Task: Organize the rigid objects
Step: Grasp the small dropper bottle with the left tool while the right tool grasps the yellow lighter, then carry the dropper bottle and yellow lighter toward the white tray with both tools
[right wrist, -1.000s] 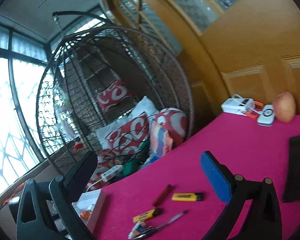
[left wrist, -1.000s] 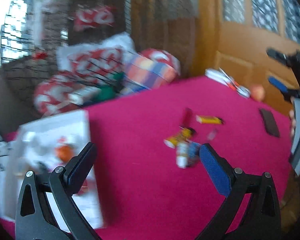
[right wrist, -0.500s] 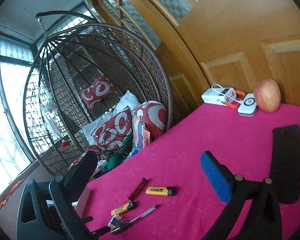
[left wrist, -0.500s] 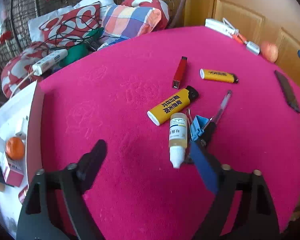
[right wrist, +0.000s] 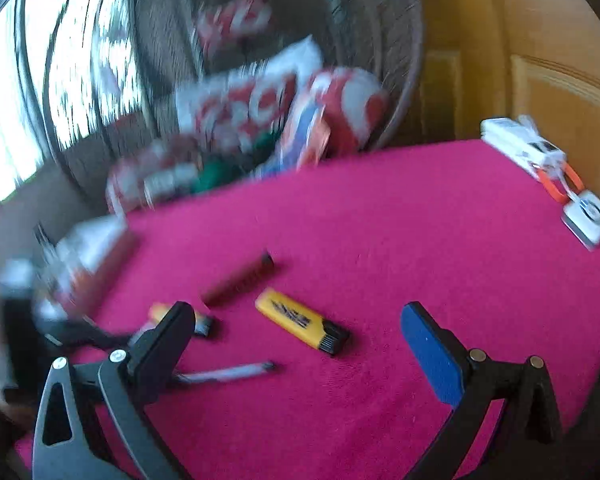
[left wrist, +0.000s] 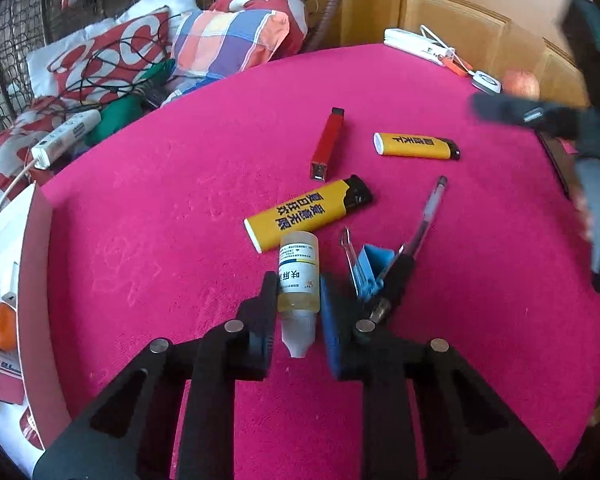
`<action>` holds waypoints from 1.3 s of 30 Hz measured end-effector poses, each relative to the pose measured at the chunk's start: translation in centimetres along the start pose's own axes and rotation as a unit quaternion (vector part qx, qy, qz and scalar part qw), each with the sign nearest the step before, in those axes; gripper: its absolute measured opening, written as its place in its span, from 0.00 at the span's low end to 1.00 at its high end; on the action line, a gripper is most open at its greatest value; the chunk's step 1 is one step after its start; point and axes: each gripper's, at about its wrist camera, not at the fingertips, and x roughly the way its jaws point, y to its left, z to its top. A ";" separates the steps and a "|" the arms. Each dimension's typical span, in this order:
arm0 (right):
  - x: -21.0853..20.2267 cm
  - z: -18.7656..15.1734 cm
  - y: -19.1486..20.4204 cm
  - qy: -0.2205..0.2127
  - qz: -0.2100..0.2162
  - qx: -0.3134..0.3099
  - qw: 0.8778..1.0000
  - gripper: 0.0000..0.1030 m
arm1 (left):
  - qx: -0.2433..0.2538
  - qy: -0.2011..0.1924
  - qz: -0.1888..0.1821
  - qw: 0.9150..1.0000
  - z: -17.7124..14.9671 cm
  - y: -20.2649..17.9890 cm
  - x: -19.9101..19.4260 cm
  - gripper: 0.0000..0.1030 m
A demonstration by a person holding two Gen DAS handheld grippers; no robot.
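On the pink tablecloth point(left wrist: 180, 200) lies a small dropper bottle point(left wrist: 299, 276) with a white cap. My left gripper point(left wrist: 299, 292) is closing on it, and both pads touch its sides. Beside it lie a blue binder clip point(left wrist: 370, 268), a pen point(left wrist: 424, 220), two yellow lighters point(left wrist: 308, 214) point(left wrist: 416, 146) and a red stick point(left wrist: 327, 144). My right gripper point(right wrist: 296, 312) hangs open above the far yellow lighter point(right wrist: 302, 322), with nothing between its fingers. It shows blurred at the right of the left wrist view point(left wrist: 540, 114).
A white box point(left wrist: 4, 248) holding an orange point(left wrist: 2, 326) stands off the table's left edge. A white power bank point(left wrist: 416, 42), an apple point(left wrist: 520, 84) and a dark phone point(left wrist: 556, 160) lie at the far right. Cushions point(left wrist: 228, 40) fill the wicker chair behind.
My left gripper came down over the dropper bottle and its jaws closed in from wide open onto it. My right gripper tipped down from the room towards the table and the lighters.
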 end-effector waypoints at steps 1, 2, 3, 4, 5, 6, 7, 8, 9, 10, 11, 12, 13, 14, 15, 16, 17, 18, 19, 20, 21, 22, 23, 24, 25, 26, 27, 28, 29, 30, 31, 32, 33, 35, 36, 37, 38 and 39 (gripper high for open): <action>0.8 0.0 0.4 0.011 -0.005 -0.019 1.000 1.00 | -0.010 -0.002 -0.004 1.000 -0.3 0.3 -0.2 0.19; 1.5 0.0 0.8 0.020 -0.008 -0.038 0.999 0.99 | -0.020 -0.002 -0.008 1.000 -0.5 0.7 -0.3 0.19; 2.1 0.1 1.1 0.030 -0.011 -0.054 0.998 0.92 | -0.031 -0.003 -0.012 0.999 -0.7 1.0 -0.5 0.19; 3.0 0.2 1.4 0.044 -0.017 -0.068 0.997 0.84 | -0.043 -0.005 -0.014 0.999 -0.9 1.4 -0.7 0.19; 3.7 0.2 1.5 0.059 -0.014 -0.077 0.995 0.73 | -0.050 -0.005 -0.017 0.999 -1.0 1.6 -0.8 0.19; 4.6 0.2 1.7 0.077 -0.009 -0.085 0.993 0.62 | -0.057 -0.006 -0.017 0.998 -1.1 1.9 -0.9 0.19; 5.1 0.1 1.8 0.086 -0.008 -0.089 0.992 0.58 | -0.064 -0.008 -0.017 0.998 -1.2 2.2 -1.1 0.19; 5.5 0.0 1.9 0.090 -0.012 -0.096 0.991 0.57 | -0.070 -0.010 -0.019 0.997 -1.3 2.3 -1.2 0.19; 5.5 0.1 2.1 0.088 -0.016 -0.106 0.990 0.57 | -0.075 -0.012 -0.021 0.997 -1.4 2.4 -1.5 0.19; 5.5 0.1 2.3 0.091 -0.021 -0.113 0.989 0.55 | -0.078 -0.015 -0.023 0.997 -1.4 2.5 -1.7 0.19; 5.4 0.1 2.5 0.092 -0.020 -0.120 0.988 0.46 | -0.080 -0.017 -0.023 0.996 -1.4 2.5 -1.9 0.19; 5.2 -0.1 2.7 0.094 -0.018 -0.127 0.987 0.36 | -0.082 -0.020 -0.024 0.996 -1.4 2.5 -2.1 0.19; 5.0 -0.3 3.1 0.097 -0.018 -0.138 0.985 0.30 | -0.084 -0.025 -0.026 0.996 -1.4 2.5 -2.5 0.19; 4.9 -0.4 3.5 0.098 -0.022 -0.148 0.984 0.22 | -0.087 -0.027 -0.027 0.996 -1.4 2.5 -2.7 0.19; 4.6 -0.7 3.8 0.098 -0.030 -0.159 0.982 0.22 | -0.090 -0.031 -0.028 0.995 -1.4 2.4 -3.0 0.19; 4.4 -1.1 4.3 0.092 -0.042 -0.170 0.980 0.22 | -0.091 -0.035 -0.028 0.995 -1.4 2.3 -3.3 0.19; 4.2 -1.2 4.4 0.088 -0.046 -0.171 0.980 0.22 | -0.092 -0.039 -0.028 0.995 -1.4 2.2 -3.6 0.19; 3.7 -1.5 4.3 0.081 -0.047 -0.166 0.982 0.22 | -0.092 -0.045 -0.027 0.994 -1.4 1.9 -4.1 0.19; 3.2 -1.5 4.2 0.070 -0.050 -0.155 0.984 0.22 | -0.091 -0.051 -0.025 0.994 -1.5 1.7 -4.5 0.19; 2.6 -1.5 4.1 0.060 -0.051 -0.143 0.986 0.22 | -0.090 -0.056 -0.025 0.994 -1.5 1.6 -4.9 0.19; 1.5 -1.5 3.9 0.044 -0.053 -0.128 0.989 0.22 | -0.090 -0.064 -0.023 0.994 -1.5 1.3 -5.5 0.19; 0.8 -1.2 4.1 0.032 -0.053 -0.118 0.991 0.22 | -0.090 -0.070 -0.022 0.993 -1.5 1.1 -6.0 0.19; -0.1 -0.9 4.3 0.017 -0.053 -0.111 0.992 0.22 | -0.091 -0.075 -0.021 0.993 -1.6 1.1 -6.3 0.19; -1.3 -0.7 4.6 0.001 -0.051 -0.106 0.993 0.22 | -0.093 -0.084 -0.019 0.992 -1.5 1.0 -7.0 0.19; -2.8 -0.5 5.1 -0.021 -0.046 -0.100 0.994 0.22 | -0.095 -0.092 -0.017 0.991 -1.5 1.0 -7.6 0.19; -4.0 -0.2 5.8 -0.040 -0.039 -0.096 0.994 0.22 | -0.097 -0.098 -0.015 0.990 -1.5 1.1 -8.0 0.19; -5.2 0.0 6.3 -0.059 -0.031 -0.092 0.993 0.22 | -0.100 -0.105 -0.014 0.989 -1.5 1.1 -8.7 0.19; -6.6 0.3 6.9 -0.081 -0.022 -0.088 0.993 0.22 | -0.104 -0.116 -0.011 0.988 -1.4 1.2 -9.5 0.19; -7.5 0.7 7.7 -0.097 -0.010 -0.085 0.992 0.22 | -0.105 -0.122 -0.008 0.987 -1.3 1.3 -9.9 0.19; -8.5 0.9 8.2 -0.112 -0.001 -0.083 0.990 0.22 | -0.106 -0.130 -0.004 0.986 -1.3 1.4 -10.5 0.19; -9.4 1.3 9.0 -0.128 0.007 -0.086 0.988 0.22 | -0.107 -0.139 0.001 0.985 -1.3 1.5 -11.3 0.19; -9.6 1.7 9.8 -0.134 0.013 -0.091 0.987 0.22 | -0.109 -0.143 0.002 0.984 -1.2 1.7 -11.6 0.19; -10.0 1.9 10.5 -0.141 0.018 -0.096 0.985 0.22 | -0.114 -0.150 0.004 0.982 -1.3 1.9 -12.3 0.19; -10.5 2.5 11.9 -0.149 0.027 -0.106 0.983 0.22 | -0.118 -0.162 0.006 0.980 -1.5 2.4 -13.4 0.19; -10.6 2.7 12.5 -0.152 0.031 -0.109 0.982 0.22 | -0.120 -0.167 0.009 0.979 -1.6 2.5 -13.8 0.19; -10.7 3.0 13.1 -0.156 0.035 -0.110 0.981 0.22 | -0.123 -0.175 0.014 0.977 -1.8 2.9 -14.5 0.19; -10.7 3.2 13.6 -0.157 0.041 -0.113 0.980 0.22 | -0.128 -0.181 0.019 0.975 -1.9 3.3 -15.1 0.19; -10.8 3.4 14.2 -0.161 0.044 -0.113 0.980 0.22 | -0.134 -0.189 0.024 0.972 -2.1 3.8 -15.8 0.19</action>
